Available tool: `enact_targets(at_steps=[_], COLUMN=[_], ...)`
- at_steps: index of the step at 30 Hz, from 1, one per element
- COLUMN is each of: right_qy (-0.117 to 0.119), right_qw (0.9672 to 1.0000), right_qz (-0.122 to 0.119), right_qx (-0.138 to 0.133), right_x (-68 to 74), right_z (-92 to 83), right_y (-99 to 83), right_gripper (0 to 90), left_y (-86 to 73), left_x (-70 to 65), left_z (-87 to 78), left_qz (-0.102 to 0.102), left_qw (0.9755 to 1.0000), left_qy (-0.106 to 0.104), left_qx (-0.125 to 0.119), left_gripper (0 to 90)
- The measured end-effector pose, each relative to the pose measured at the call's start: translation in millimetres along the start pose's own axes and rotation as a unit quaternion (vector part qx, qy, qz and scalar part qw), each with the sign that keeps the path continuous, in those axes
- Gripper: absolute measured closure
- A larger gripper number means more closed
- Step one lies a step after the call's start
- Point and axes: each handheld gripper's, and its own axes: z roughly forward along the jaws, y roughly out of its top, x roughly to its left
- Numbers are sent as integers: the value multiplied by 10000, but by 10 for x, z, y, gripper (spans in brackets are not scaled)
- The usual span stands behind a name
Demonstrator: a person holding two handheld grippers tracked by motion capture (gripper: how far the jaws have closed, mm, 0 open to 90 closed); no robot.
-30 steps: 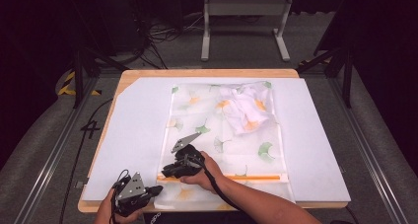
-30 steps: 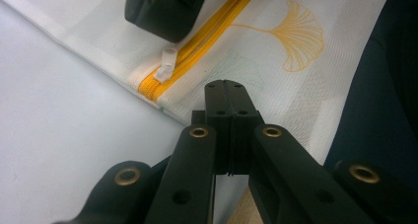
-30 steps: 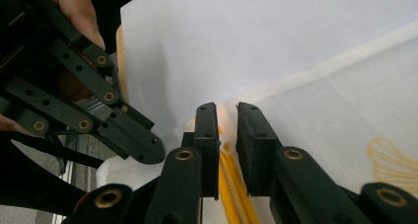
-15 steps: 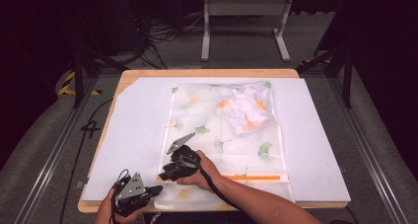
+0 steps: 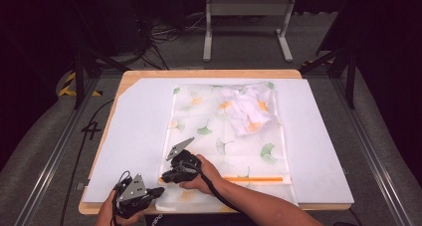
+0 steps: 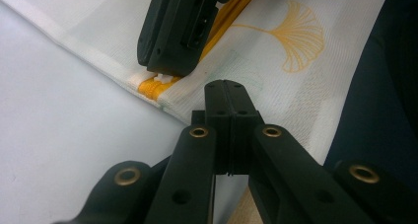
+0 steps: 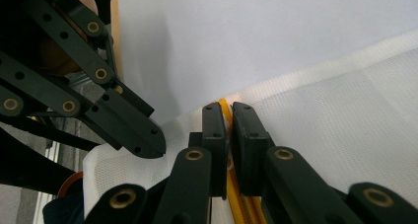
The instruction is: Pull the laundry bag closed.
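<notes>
Gripping a mesh laundry bag (image 5: pixel 229 136) at its near end, a person works two hand-held grippers at a white-topped table (image 5: pixel 318 136). The bag, white with green and orange leaf prints, lies flat down the middle of the board, its orange zipper (image 5: pixel 249 178) running across the end nearest the person and a bundle of white cloth (image 5: pixel 251 111) showing inside at the far end.

The right gripper (image 5: pixel 166 178) sits at the left end of the zipper; its jaws have just been closing, and in the right gripper view they stand almost together with the orange zipper (image 7: pixel 226 115) between them, pinching it. From the left gripper view, that same gripper (image 6: pixel 165 68) presses down over the small white zipper pull (image 6: pixel 161 78) at the bag's corner.

The left gripper (image 5: pixel 158 191) rests at the near left corner of the bag, just beside the right one. Its jaws are pressed tight together on the edge of the mesh (image 6: pixel 296 86), though whether any fabric is caught between them cannot be told.
</notes>
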Motion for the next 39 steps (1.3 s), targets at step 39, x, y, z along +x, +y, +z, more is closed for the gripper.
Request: enact_targets(at_steps=[39], right_qy=[-141], right_qw=[9986], right_qz=[463], right_qx=[-197], right_x=[136], right_z=[18], right_y=[-88], right_gripper=[900], left_y=[3], left_x=[5], left_z=[5], left_qz=[-8], left_qw=[10000], left_qy=[-24], left_qx=[5], left_gripper=[900])
